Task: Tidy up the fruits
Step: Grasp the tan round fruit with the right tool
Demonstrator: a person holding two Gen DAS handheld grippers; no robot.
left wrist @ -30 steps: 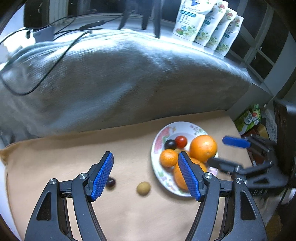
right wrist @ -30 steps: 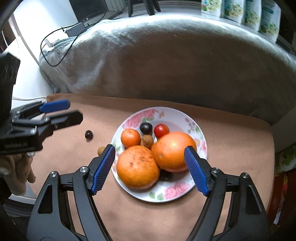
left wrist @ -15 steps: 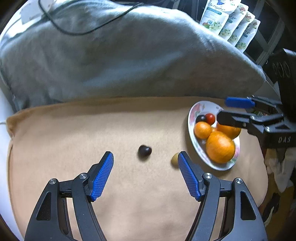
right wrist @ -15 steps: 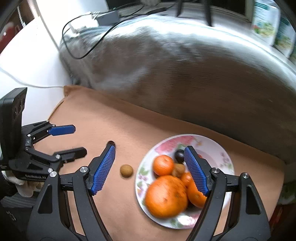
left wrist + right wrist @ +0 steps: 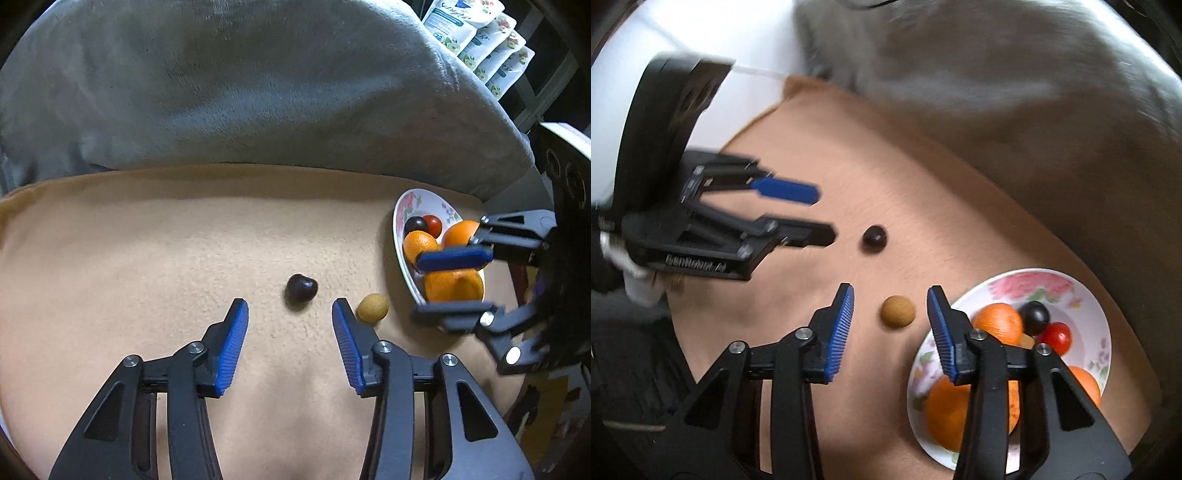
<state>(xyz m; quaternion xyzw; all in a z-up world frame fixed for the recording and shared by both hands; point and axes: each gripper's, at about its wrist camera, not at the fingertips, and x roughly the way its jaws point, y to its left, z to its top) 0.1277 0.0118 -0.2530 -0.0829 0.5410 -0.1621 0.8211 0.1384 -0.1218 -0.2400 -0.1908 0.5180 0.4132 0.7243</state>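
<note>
A dark cherry (image 5: 301, 291) lies on the tan cloth just beyond my open left gripper (image 5: 290, 308), in line with the gap between its fingers; it also shows in the right wrist view (image 5: 874, 236). A small tan round fruit (image 5: 897, 311) lies just ahead of my open right gripper (image 5: 890, 295), between its fingertips; in the left wrist view it (image 5: 372, 308) sits right of the left gripper. A floral plate (image 5: 1086, 295) at the right holds oranges (image 5: 997, 318), a dark fruit (image 5: 1034, 316) and a red tomato (image 5: 1057, 336).
A grey blanket (image 5: 240, 85) is heaped along the back of the tan cloth (image 5: 147, 258). White packets (image 5: 476, 33) stand at the far right. The plate also shows in the left wrist view (image 5: 424, 195), behind the right gripper (image 5: 452, 280).
Both grippers have moved down and closer to the loose fruits. The left one now lines up with the cherry, the right one with the tan fruit. Both jaws have narrowed somewhat.
</note>
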